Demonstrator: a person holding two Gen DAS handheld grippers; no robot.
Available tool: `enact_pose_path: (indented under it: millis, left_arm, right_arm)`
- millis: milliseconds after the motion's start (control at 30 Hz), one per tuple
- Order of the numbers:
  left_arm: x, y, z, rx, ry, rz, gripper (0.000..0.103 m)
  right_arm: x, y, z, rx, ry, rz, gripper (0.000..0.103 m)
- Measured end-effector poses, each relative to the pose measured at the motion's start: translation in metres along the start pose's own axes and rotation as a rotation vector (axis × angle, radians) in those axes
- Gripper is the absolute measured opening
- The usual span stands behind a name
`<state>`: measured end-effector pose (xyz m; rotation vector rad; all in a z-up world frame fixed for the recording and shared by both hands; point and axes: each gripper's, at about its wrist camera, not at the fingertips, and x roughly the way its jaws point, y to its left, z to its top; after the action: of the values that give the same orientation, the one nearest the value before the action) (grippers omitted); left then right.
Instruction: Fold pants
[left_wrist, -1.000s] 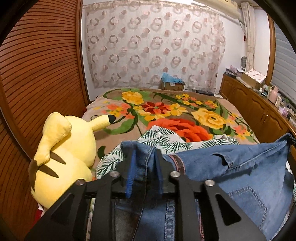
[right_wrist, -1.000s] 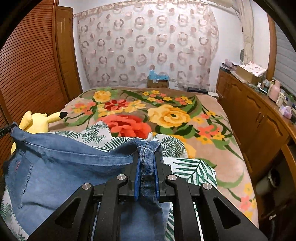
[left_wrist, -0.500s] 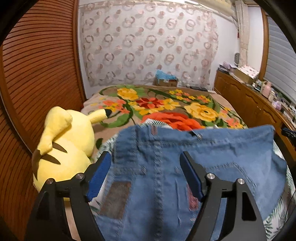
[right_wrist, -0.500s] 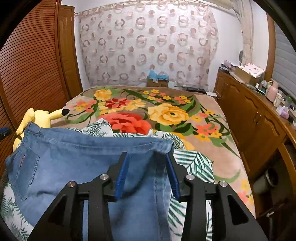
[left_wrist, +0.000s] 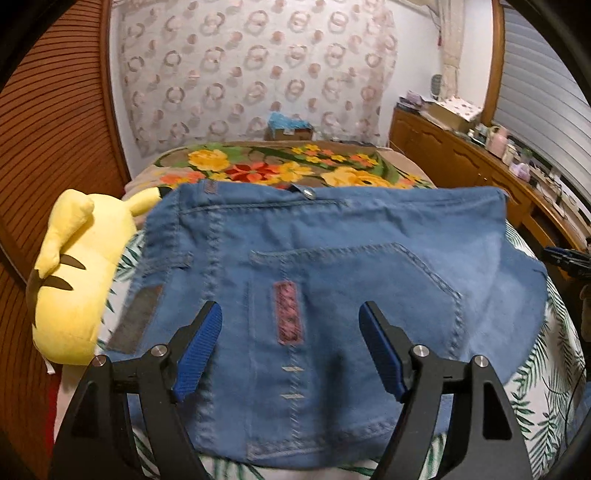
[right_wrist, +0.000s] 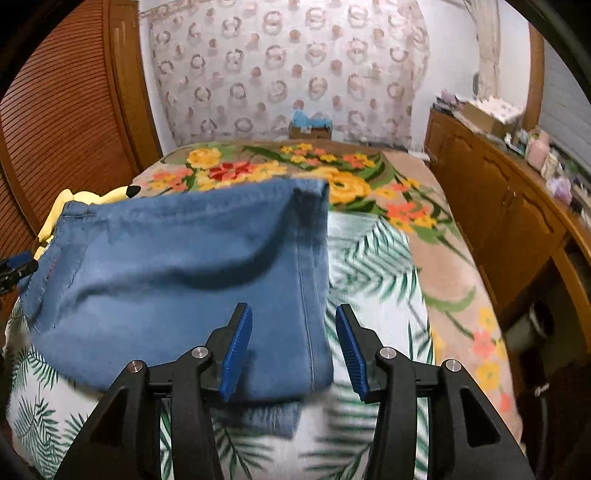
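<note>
Pants (left_wrist: 332, 295): blue denim, folded over, lying flat on the leaf-print sheet (right_wrist: 373, 258), which itself lies on the flowered blanket (right_wrist: 424, 251) of the bed. Waistband edge faces the curtain (left_wrist: 258, 66); back pocket with a pink patch faces up.

Left gripper (left_wrist: 290, 350): jaws wide apart, nothing pinched. Blue pads (left_wrist: 195, 354) hang above the pants, either side of the pocket patch, clear of the cloth.

Right gripper (right_wrist: 293, 350): jaws opening, moderately apart. The right-hand folded edge of the pants lies below and between the pads (right_wrist: 236, 354), not pressed by them.

Yellow plush toy (left_wrist: 74, 273): just left of the pants, touching their left edge. Wooden cabinet (right_wrist: 498, 206) stands well to the right of the pants.
</note>
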<state>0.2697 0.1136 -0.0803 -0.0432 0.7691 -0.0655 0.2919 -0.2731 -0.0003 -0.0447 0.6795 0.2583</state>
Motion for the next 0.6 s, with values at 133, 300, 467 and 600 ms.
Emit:
enact_pose_path:
  millis: [133, 300, 467, 600]
  left_arm:
    - [-0.002, -0.01, -0.007, 0.018, 0.01, -0.015, 0.077]
    - [0.005, -0.016, -0.018, 0.03, 0.039, -0.024, 0.077]
    - [0.014, -0.017, -0.025, 0.029, 0.072, -0.027, 0.077]
    - [0.016, -0.018, -0.027, 0.034, 0.081, -0.029, 0.077]
  right_arm:
    - [0.004, -0.003, -0.004, 0.024, 0.029, 0.002, 0.049]
    - [0.008, -0.004, -0.006, 0.065, 0.056, 0.018, 0.049]
    - [0.013, -0.001, -0.007, 0.066, 0.082, 0.015, 0.049]
    - [0.016, -0.002, -0.008, 0.079, 0.098, 0.012, 0.049]
